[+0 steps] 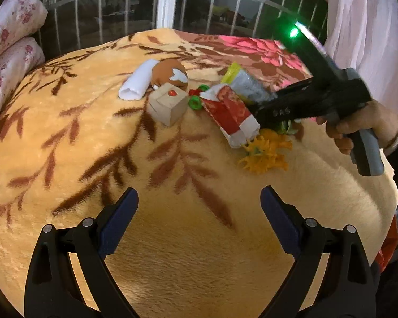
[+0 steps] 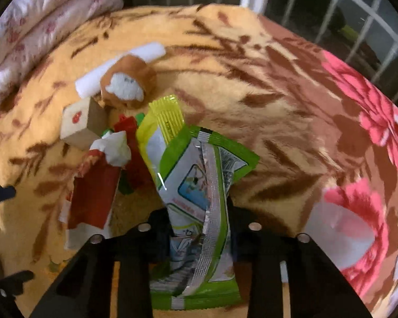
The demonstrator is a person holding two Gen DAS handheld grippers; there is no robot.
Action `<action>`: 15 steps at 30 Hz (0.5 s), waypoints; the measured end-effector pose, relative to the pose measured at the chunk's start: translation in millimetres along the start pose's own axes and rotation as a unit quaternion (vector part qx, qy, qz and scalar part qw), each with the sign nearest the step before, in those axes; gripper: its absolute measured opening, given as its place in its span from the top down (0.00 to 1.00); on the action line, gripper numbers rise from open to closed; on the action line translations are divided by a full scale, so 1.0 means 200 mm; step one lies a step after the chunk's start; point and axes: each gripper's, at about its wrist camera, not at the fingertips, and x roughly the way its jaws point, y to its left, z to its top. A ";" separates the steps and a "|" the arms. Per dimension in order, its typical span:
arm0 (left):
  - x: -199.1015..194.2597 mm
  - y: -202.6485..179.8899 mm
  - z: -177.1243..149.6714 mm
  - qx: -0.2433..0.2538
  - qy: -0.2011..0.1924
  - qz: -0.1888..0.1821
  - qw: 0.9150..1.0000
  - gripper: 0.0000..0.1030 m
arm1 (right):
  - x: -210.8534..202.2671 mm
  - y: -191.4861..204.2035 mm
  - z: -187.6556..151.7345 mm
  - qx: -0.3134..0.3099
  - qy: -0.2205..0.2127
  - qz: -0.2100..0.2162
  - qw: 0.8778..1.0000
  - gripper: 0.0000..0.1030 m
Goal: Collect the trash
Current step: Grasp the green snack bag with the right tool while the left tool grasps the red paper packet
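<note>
— What's the setting?
— A bed under an orange leaf-patterned blanket [image 1: 92, 159], barred window [image 1: 225, 8] behind.
— The right gripper [image 2: 199, 228]?
— Clamped on a green-and-silver snack wrapper [image 2: 199, 185], among the clutter beside a red wrapper [image 2: 92, 193].
— And the left gripper [image 1: 199, 206]?
— Jaws spread wide, empty, above bare blanket.

Left gripper [image 1: 199, 201]: jaws spread wide, nothing between the pads, tilted downward. Right gripper [image 2: 199, 212]: pointed steeply down, jaws drawn in close, pads pressing both sides of a green-and-silver wrapper [image 2: 199, 185] standing between them. Right hand [image 1: 358, 129]: wrapped around the grey handle behind the jaws, dark sleeve at the wrist.
</note>
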 end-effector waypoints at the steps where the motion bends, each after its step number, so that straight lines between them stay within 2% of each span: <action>1: 0.00 -0.01 0.00 0.004 0.001 0.001 1.000 0.12 | -0.03 -0.01 -0.03 0.015 -0.015 0.002 1.000 0.71; 6: 0.00 -0.04 0.00 0.007 0.003 -0.002 1.000 0.12 | -0.28 -0.02 -0.18 0.051 -0.104 0.015 0.993 0.71; 12: 0.00 -0.03 0.04 -0.047 0.012 -0.030 0.998 0.12 | -0.58 0.01 -0.42 0.092 -0.182 0.038 0.978 0.71; 15: 0.01 -0.02 0.08 -0.080 0.018 -0.034 0.996 0.12 | -0.69 0.06 -0.63 0.122 -0.206 0.051 0.970 0.71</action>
